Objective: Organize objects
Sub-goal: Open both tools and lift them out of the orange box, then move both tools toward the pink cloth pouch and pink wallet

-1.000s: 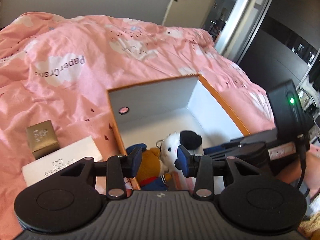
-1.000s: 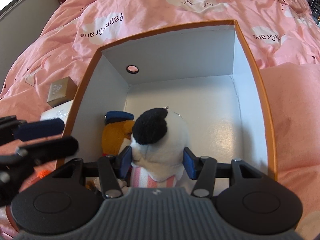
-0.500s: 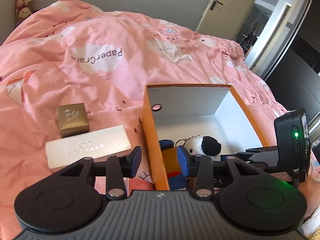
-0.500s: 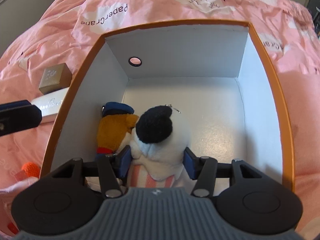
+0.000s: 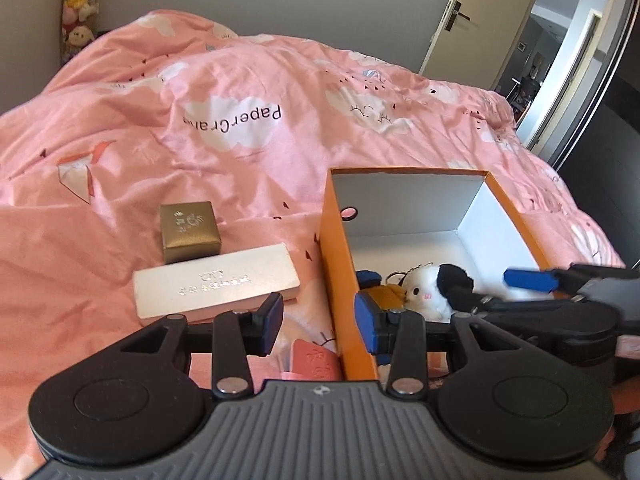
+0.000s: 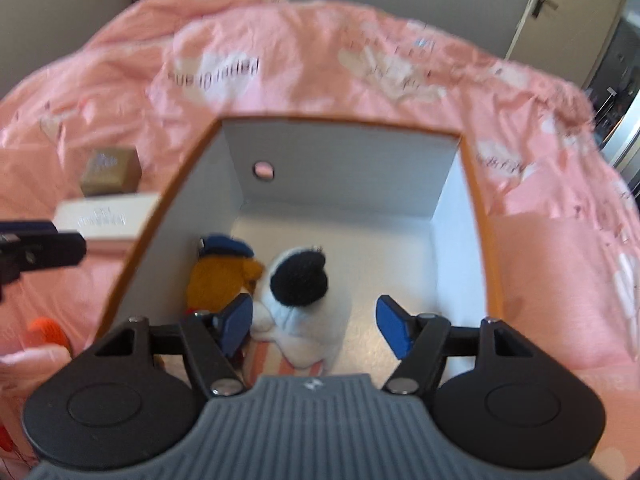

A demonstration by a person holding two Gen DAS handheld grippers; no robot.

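Observation:
An orange box with a white inside (image 5: pixel 334 264) (image 6: pixel 486 248) sits on the pink bed. Inside lie a white plush with a black ear (image 5: pixel 430 290) (image 6: pixel 304 296) and a brown plush with a blue cap (image 5: pixel 382 288) (image 6: pixel 218 270). My right gripper (image 6: pixel 314 322) is open over the box, its jaws apart on either side of the white plush; it also shows in the left wrist view (image 5: pixel 532 280). My left gripper (image 5: pixel 318 324) is open and empty, straddling the box's left wall. A silver flat box (image 5: pixel 216 282) and a gold cube box (image 5: pixel 188 232) lie left of the orange box.
A pink-red card (image 5: pixel 316 364) lies by the box's near left corner. An orange knitted item (image 6: pixel 46 330) lies on the bed at left. The pink duvet (image 5: pixel 240 128) is rumpled. A door (image 5: pixel 460 16) and plush toys (image 5: pixel 78 8) stand beyond the bed.
My right gripper has opened and let go of the white plush, which now rests in the box, and has drawn back. My left gripper moved left and back, bringing the silver and gold boxes into view.

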